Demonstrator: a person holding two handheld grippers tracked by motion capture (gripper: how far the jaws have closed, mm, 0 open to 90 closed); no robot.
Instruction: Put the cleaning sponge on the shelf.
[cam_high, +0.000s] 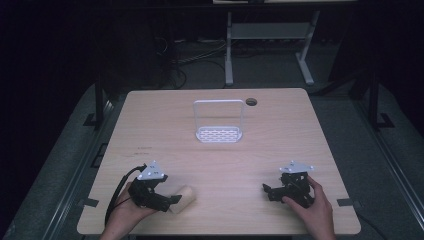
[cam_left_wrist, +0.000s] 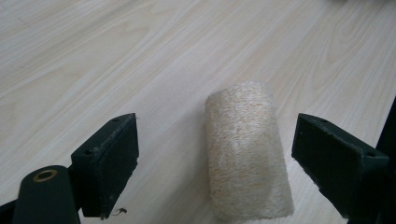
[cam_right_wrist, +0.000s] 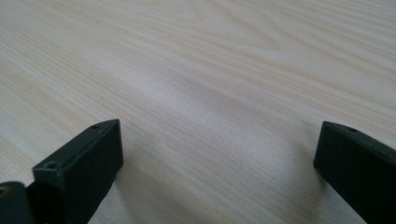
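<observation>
Loofah: a pale beige, fibrous cylinder of loofah sponge (cam_left_wrist: 246, 151) lies on its side on the table, lower left of the high view, lower centre of the left gripper view.
Left gripper: the black left gripper (cam_left_wrist: 217, 158) has its jaws spread wide either side of the loofah, touching neither side, gripping nothing.
Right gripper: the black right gripper (cam_right_wrist: 217, 161) sits low right in the high view, jaws wide apart over bare wood, empty.
Table: a light wooden table (cam_high: 165, 135).
Rack: a small white perforated tray with a tall wire handle (cam_high: 218, 134) stands upper centre, well apart from both grippers.
</observation>
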